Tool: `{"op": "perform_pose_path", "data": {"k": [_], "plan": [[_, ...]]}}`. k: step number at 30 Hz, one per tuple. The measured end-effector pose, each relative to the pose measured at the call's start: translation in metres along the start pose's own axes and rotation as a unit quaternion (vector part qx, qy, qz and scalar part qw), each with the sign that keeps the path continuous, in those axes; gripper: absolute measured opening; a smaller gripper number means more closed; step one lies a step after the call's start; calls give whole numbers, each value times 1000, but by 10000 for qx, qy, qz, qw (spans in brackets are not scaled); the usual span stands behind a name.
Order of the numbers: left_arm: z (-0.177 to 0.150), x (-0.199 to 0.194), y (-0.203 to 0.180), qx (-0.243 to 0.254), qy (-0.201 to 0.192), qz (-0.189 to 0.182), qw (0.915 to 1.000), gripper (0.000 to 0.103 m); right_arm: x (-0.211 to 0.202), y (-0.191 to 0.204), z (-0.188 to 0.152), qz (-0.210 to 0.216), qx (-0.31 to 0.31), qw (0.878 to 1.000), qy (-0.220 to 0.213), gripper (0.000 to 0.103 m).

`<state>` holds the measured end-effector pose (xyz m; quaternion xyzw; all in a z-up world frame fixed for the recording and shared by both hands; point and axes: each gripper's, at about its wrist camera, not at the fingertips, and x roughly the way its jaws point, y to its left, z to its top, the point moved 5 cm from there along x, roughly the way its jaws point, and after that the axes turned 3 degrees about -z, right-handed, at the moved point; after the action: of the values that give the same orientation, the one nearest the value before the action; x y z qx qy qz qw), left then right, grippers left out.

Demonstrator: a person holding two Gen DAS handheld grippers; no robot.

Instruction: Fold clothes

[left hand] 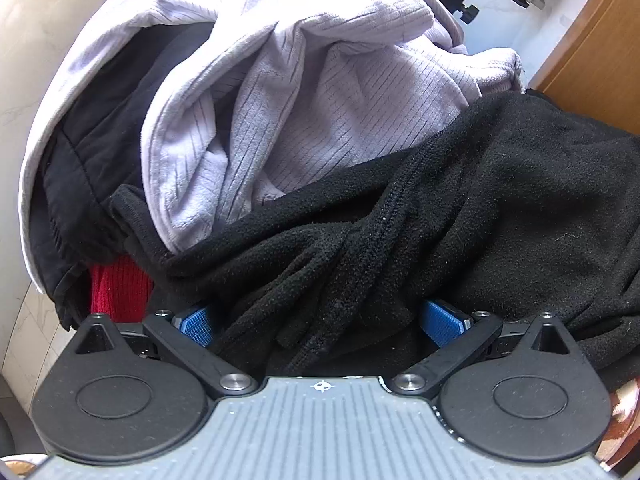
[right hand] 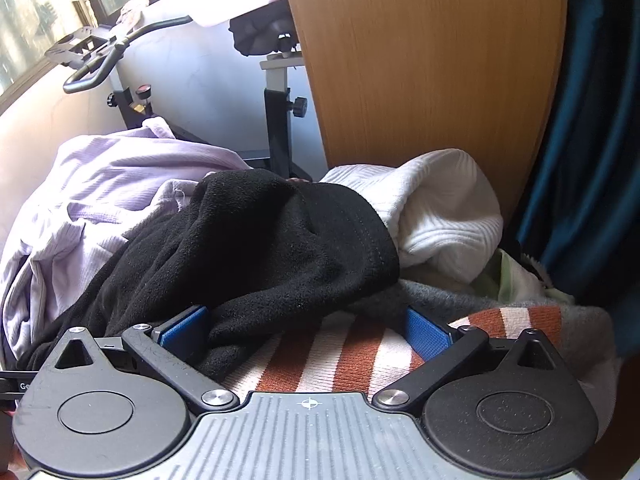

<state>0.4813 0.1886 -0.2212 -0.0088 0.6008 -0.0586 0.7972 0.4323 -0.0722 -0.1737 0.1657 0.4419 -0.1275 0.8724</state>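
Both tools sit low, spread wide. The left tool (left hand: 320,324) has bunched black fleece (left hand: 480,208) between its pads; the right tool (right hand: 308,336) straddles fleece and a striped knit (right hand: 360,356).

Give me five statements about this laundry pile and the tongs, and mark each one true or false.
1. The left tongs stand open with bunched black fleece between the blue pads. True.
2. The lilac ribbed garment lies under the black fleece along their shared edge. True.
3. The right tongs are shut on the white knit. False: they are open, and the white knit lies further off, against the wooden panel.
4. The striped fabric beneath the right tongs is blue and yellow. False: it is rust and white.
5. A red garment covers the whole pile. False: only a small piece shows at the pile's lower left.
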Motion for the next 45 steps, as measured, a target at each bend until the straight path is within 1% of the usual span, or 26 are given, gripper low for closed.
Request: {"op": "perform_pose_path", "data": {"k": [2, 7, 11, 17, 20, 22, 24, 30, 33, 36, 37, 41, 42, 44, 45], "plan": [[0, 3, 0, 77, -6, -35, 10000, 103, 0, 4, -1, -48, -52, 10000, -35, 102], [2, 12, 3, 86, 57, -244, 9997, 103, 0, 12, -3, -149, -282, 9993, -184, 102], [0, 15, 7, 101, -10, -443, 9990, 103, -1, 16, -3, -218, -391, 9987, -224, 102], [-1, 21, 12, 16, 17, -692, 9976, 103, -4, 21, -3, -352, -552, 9973, -332, 102], [-1, 25, 17, -122, 81, -870, 9961, 103, -3, 18, -4, -269, -388, 9985, -281, 102], [-2, 29, 22, -253, 114, -1038, 9942, 103, -1, 13, -3, -132, -223, 9995, -201, 102], [-4, 30, 24, -275, 79, -1137, 9931, 103, 1, 8, -3, 6, -85, 9999, -128, 102], [-10, 20, 29, -52, -129, -1234, 9923, 103, -1, 8, 1, -32, -89, 9999, -51, 102], [-20, 2, 37, 194, -336, -1332, 9903, 102, -10, 4, 5, -57, -49, 9999, -151, 102], [-33, -21, 46, 523, -626, -1155, 9900, 99, -20, -2, 8, -31, 69, 9996, -282, 102], [-36, -27, 48, 615, -722, -1112, 9893, 96, -23, -5, 9, -16, 118, 9994, -320, 102], [-44, -47, 44, 894, -1097, -1025, 9846, 95, -27, -12, 13, -31, 246, 9988, -411, 102], [-32, -46, 36, 945, -1163, -988, 9837, 95, -27, -14, 14, -56, 271, 9988, -405, 101], [-26, -47, 30, 1041, -1223, -950, 9824, 93, -26, -17, 14, -92, 333, 9987, -375, 98], [-25, -45, 29, 1097, -1221, -936, 9820, 88, -26, -19, 13, -78, 376, 9987, -343, 97]]}}
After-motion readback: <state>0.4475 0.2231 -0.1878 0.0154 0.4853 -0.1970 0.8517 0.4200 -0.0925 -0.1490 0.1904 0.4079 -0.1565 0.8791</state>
